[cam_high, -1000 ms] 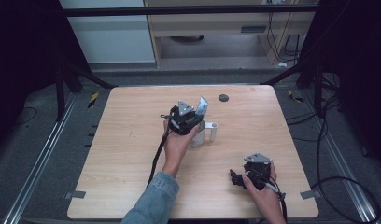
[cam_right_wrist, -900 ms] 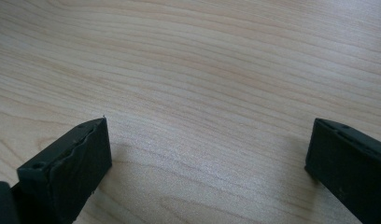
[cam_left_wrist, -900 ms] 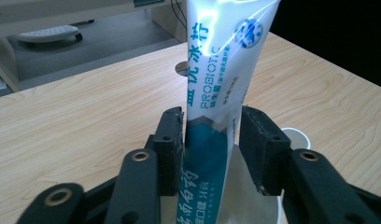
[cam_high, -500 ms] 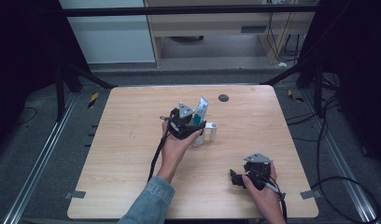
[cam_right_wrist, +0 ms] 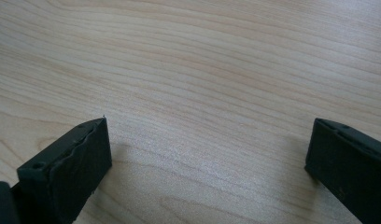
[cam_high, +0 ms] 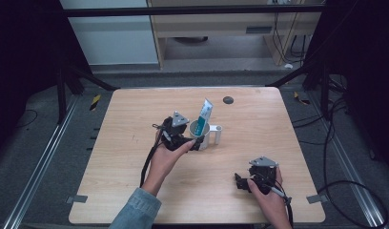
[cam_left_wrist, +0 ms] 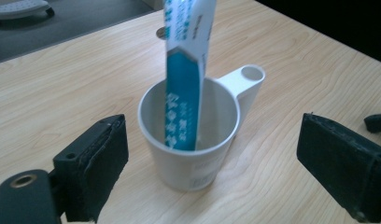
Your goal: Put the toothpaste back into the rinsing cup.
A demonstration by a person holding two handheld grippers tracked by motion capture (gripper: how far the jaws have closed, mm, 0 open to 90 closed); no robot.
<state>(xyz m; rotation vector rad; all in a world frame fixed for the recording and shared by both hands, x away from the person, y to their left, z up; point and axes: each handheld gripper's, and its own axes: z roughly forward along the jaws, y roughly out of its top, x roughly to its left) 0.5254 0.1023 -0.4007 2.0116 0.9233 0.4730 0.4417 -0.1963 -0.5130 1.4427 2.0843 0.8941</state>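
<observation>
Nearest, the right tool [cam_high: 246, 182] rests low on the worktop [cam_high: 135, 191], jaws wide with bare wood between them, unmoved. Farther in, the left tool [cam_high: 195, 143] has just been opening its jaws and has drawn back from above the cup [cam_left_wrist: 191, 154]; they now stand wide to either side of it, touching nothing. The tube [cam_high: 205, 114] stands in the cup near mid-worktop, leaning on the rim, tail up. The placing looks done; the tool can likely withdraw.
</observation>
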